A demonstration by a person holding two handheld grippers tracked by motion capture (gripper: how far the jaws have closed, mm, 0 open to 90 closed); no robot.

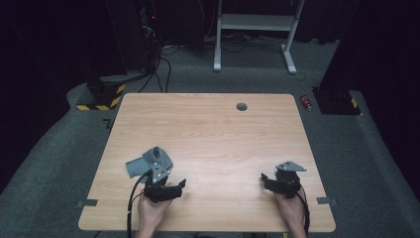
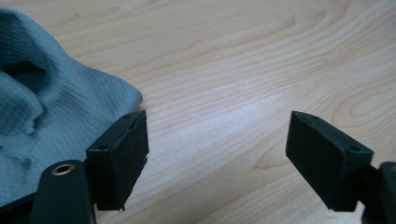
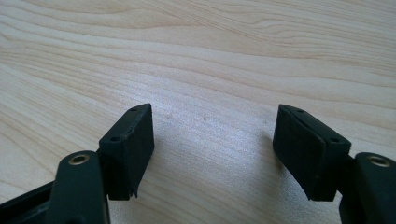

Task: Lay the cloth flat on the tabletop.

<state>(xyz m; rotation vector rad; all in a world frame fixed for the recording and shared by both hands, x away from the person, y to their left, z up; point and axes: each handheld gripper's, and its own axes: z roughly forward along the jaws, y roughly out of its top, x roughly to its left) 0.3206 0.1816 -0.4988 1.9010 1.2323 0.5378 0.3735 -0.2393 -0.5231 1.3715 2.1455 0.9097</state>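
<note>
Wooden table (image 1: 213, 129) at centre of the high view, grey carpet all around. Grey-blue ribbed garment (image 1: 148, 161), bunched with a collar-like opening, lower left of the tabletop, just above the left gripper (image 1: 174, 188) and touching its upper body. Left gripper low in the frame, held in a hand (image 1: 151, 210), jaws pointing right, spread wide, nothing between them. In the left gripper view: same garment (image 2: 56, 112) filling the left side, its edge just behind the left jaw, bare wood between the jaws. Right gripper (image 1: 268, 179) at lower right of the high view, well apart from the garment, held in the other hand (image 1: 291, 208), jaws pointing left. In the right gripper view: jaws spread apart over bare wood grain (image 3: 201, 70), gripping nothing.
</note>
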